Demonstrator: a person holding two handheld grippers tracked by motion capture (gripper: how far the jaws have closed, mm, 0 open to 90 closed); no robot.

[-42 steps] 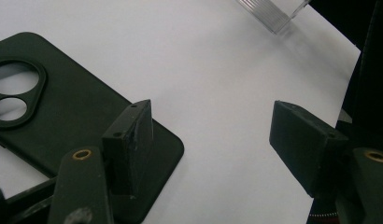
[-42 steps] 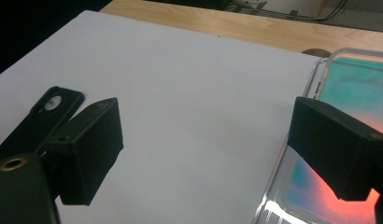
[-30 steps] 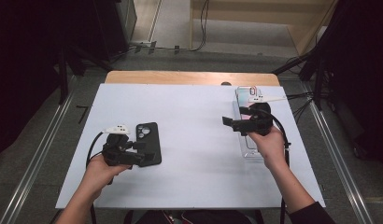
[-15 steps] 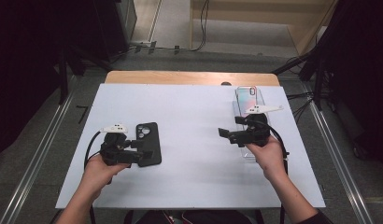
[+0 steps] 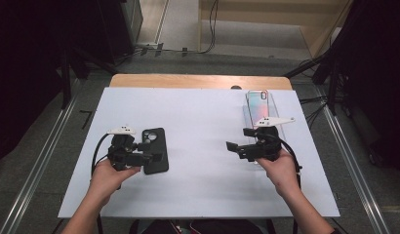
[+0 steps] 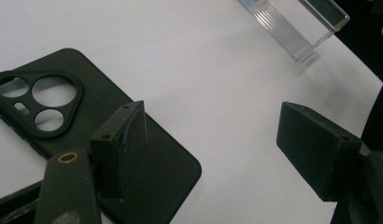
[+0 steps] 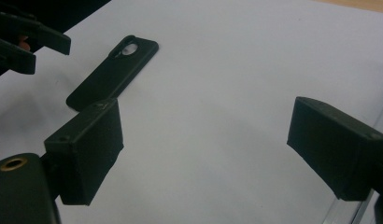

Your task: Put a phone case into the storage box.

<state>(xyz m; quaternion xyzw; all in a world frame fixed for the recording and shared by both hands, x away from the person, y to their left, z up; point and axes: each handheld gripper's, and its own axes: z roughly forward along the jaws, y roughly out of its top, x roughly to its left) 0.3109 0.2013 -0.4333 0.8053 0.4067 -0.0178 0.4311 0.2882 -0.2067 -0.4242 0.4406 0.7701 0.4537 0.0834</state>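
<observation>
**A:** High view first: what did the surface and the room look like?

**B:** A white sheet [image 5: 198,122] covered the table, with a strip of bare wood [image 5: 198,81] showing along the 12 o'clock edge. Grey floor ran around it, metal rails [image 5: 356,175] lay along both sides, cables trailed at 12 o'clock, and dark equipment stood at 10 and 2 o'clock.

**A:** Where was the phone case?

**B:** The black phone case [image 5: 154,150] lay flat at about 8 o'clock on the sheet, camera cut-outs toward 12. The left gripper [image 5: 151,158] sat right at its lower part. In the left gripper view one jaw hung over the case [image 6: 147,163] and the other stood over bare white, so the jaws were released and had just been opening, pressing on nothing.

**A:** And the other side?

**B:** The right gripper [image 5: 233,147] was at about 4 o'clock, pointing toward 9 o'clock. In its own view the jaws stood wide apart with only white sheet between them. A clear box [image 5: 259,105] lay just behind it toward 1 o'clock, close to the sheet's right edge.

**A:** Room to move?

**B:** The middle of the sheet between the two grippers was bare, and so was the strip along 6 o'clock.
</observation>
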